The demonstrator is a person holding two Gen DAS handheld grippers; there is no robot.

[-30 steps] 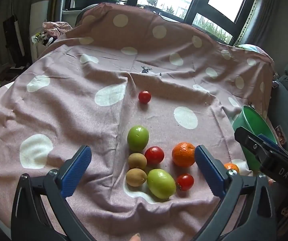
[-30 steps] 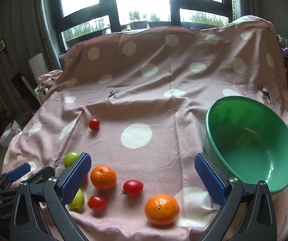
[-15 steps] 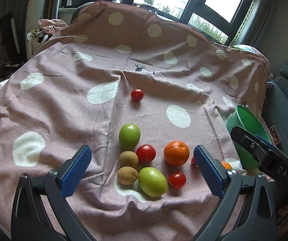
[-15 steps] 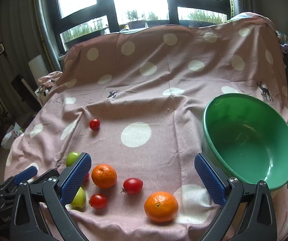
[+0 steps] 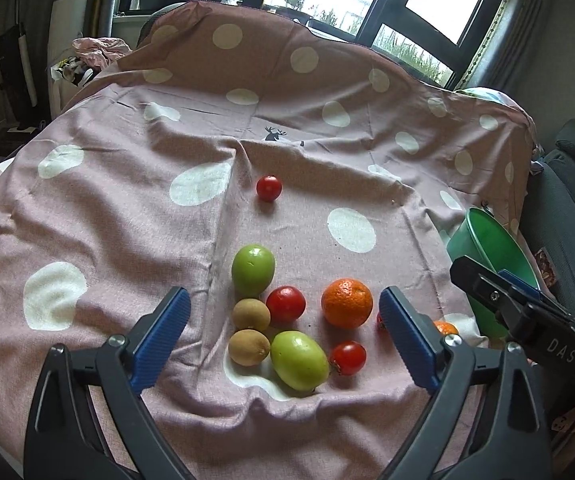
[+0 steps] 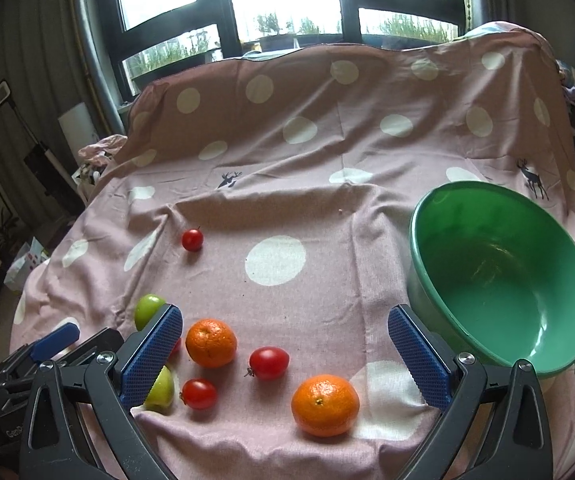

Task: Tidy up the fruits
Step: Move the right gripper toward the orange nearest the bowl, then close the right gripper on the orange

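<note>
Green bowl (image 6: 503,280) empty, fruit all on cloth (image 6: 327,200).
Bowl sits right of right gripper (image 6: 285,354); both it and left gripper (image 5: 283,338) wide open, holding nothing.

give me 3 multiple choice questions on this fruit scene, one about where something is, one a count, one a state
1. Where is the green bowl relative to the fruit?
A. on the right
B. on the left
C. in the middle of it

2. How many oranges lie on the cloth in the right wrist view?
A. none
B. two
C. five

3. How is the right gripper?
A. shut on a tomato
B. shut on an orange
C. open, holding nothing

Answers:
1. A: the bowl's rim sits right of every fruit in the right wrist view.
2. B: the far orange and the near orange.
3. C: its blue pads stand wide apart with only cloth between them.
</note>
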